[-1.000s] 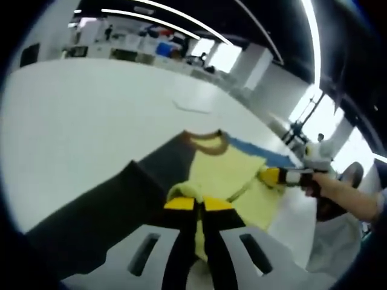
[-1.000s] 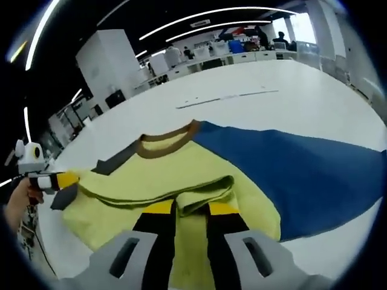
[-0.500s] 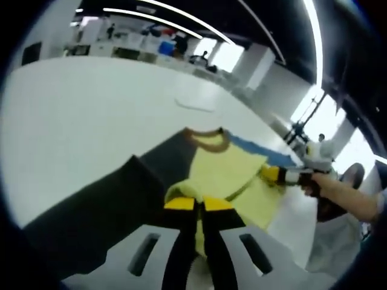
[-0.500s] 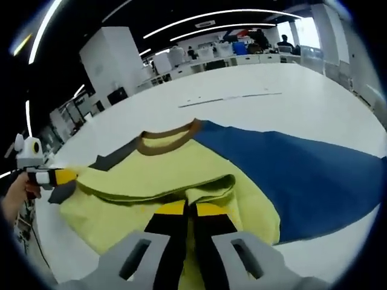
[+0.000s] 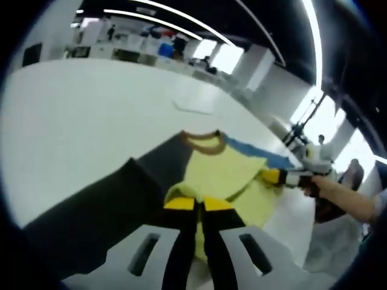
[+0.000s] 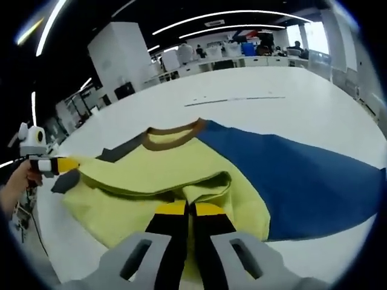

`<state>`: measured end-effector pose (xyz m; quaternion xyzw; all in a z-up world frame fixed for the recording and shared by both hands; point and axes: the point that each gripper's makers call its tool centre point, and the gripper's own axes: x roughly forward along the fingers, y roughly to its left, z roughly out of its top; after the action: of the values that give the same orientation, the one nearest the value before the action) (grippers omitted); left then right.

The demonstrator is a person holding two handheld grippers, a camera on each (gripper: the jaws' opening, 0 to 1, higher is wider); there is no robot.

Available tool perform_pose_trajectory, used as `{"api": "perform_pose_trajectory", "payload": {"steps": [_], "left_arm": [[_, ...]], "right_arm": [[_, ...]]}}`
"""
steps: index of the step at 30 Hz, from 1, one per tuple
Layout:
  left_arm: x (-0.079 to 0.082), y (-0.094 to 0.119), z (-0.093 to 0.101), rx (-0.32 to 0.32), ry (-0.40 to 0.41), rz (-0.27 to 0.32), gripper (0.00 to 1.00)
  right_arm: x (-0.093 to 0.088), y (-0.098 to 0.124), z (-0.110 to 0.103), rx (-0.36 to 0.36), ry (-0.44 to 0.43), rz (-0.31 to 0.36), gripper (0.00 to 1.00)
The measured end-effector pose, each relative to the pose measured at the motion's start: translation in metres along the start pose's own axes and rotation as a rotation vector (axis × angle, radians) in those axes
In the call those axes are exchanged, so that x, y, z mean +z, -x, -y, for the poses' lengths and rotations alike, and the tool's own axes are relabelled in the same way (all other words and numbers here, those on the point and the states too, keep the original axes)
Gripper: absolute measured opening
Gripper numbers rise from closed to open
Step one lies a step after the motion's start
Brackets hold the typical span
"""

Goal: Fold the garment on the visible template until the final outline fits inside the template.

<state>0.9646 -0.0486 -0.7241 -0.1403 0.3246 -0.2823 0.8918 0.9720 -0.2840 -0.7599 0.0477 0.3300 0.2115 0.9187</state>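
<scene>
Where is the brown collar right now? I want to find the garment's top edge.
In the right gripper view the brown collar lies beyond the right gripper, where the yellow body meets the blue sleeve.

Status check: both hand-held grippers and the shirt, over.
Left hand-held gripper shut on shirt hem. Right hand-held gripper shut on the same hem. Yellow panel lifted, partly folded on the white table. Nothing in the way.

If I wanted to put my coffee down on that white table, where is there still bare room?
The white table lies bare beyond the brown collar, out to a thin pale strip and past it. In the left gripper view, there is bare table left of the dark sleeve. It is crowded near the grippers, where the yellow garment and blue sleeve spread.
</scene>
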Motion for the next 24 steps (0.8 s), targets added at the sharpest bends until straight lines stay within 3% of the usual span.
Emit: {"api": "perform_pose_trajectory", "payload": {"steps": [16,24], "left_arm": [[0.011,0.027,0.018,-0.011,-0.041,0.025,0.00],[0.012,0.043,0.034,-0.030,-0.064,0.045,0.00]], "right_arm": [[0.013,0.046,0.021,-0.022,0.135,0.020,0.02],[0.021,0.075,0.027,-0.044,0.260,0.026,0.02]]}}
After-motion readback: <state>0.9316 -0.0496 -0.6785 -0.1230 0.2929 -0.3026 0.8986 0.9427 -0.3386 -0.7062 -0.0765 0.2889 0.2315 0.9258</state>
